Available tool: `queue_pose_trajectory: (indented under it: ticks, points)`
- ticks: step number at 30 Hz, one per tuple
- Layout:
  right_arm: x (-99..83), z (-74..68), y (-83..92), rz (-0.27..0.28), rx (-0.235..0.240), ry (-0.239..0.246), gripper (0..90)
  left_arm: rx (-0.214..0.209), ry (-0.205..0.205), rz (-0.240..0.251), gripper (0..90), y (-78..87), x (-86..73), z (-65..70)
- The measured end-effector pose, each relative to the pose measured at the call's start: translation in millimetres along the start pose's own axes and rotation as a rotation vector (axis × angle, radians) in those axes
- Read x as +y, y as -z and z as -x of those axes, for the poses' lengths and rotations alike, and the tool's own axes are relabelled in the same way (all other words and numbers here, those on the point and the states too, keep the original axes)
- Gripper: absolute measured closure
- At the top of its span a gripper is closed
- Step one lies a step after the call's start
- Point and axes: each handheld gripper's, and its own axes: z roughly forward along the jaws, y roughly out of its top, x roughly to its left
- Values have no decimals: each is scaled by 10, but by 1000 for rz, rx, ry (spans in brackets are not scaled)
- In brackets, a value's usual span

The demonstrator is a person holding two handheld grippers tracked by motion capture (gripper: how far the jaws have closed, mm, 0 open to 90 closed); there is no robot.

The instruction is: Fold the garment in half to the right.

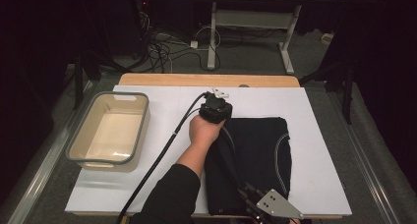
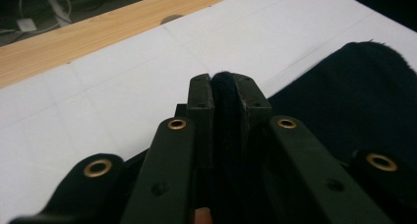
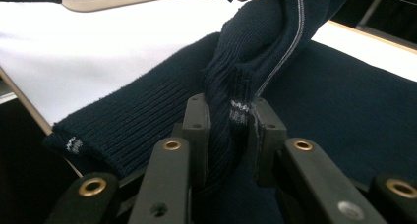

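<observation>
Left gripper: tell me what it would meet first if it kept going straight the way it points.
The left gripper, shut on a fold of the garment, points low across the white mat. Its line looks free over the mat; the wooden table edge probably comes next, though depth is unclear.

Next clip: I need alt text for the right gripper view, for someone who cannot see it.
The right gripper has its two black fingers shut on a bunched fold of a dark navy ribbed knit garment with pale stitching. The garment lies on a white table cover, with one ribbed cuff at the near table edge.
</observation>
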Motion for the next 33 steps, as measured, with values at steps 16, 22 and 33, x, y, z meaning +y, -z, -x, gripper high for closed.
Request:
queue_pose_trajectory:
  ticks: [16, 22, 33]
  points:
    - [-292, 176, 196, -50, -34, -31, 742, -88, 19, 6, 694, -378, -132, 247]
    - [-302, 164, 189, -53, -35, -20, 742, -106, 57, 39, 393, -156, -189, 119]
    - [-283, 139, 170, -61, -40, -7, 740, -109, 16, 56, 207, 322, -682, -110]
